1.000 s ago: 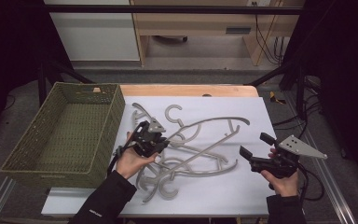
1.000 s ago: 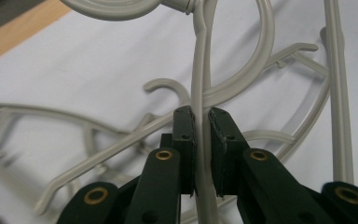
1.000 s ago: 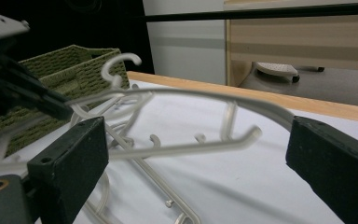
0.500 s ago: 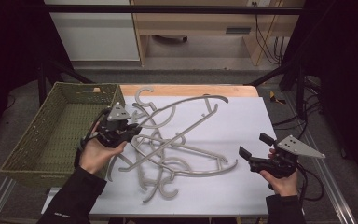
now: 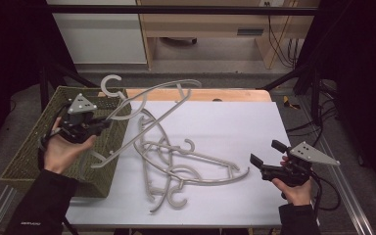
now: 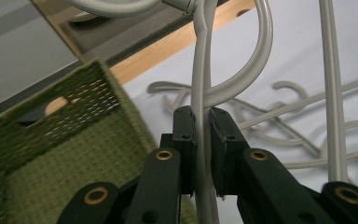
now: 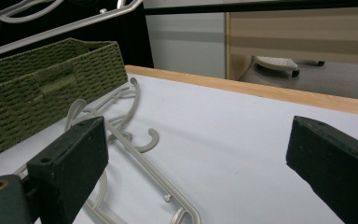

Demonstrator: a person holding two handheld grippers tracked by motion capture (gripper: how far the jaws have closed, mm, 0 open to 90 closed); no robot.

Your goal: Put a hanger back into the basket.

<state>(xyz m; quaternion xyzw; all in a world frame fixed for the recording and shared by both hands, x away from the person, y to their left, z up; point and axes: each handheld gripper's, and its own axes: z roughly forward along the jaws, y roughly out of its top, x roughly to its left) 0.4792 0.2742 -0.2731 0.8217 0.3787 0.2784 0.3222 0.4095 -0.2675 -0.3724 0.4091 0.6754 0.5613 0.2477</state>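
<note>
Clamping a thin grey plastic hanger (image 5: pixel 149 100), the left tool (image 6: pixel 201 140) has carried it up off the worktop (image 5: pixel 235 122) and over the woven green basket (image 5: pixel 34 147), likely to drop it in. More smooth, curved hangers (image 5: pixel 176 166) lie tangled on the white surface; the right tool (image 5: pixel 258 161) rests with jaws wide apart.
</note>
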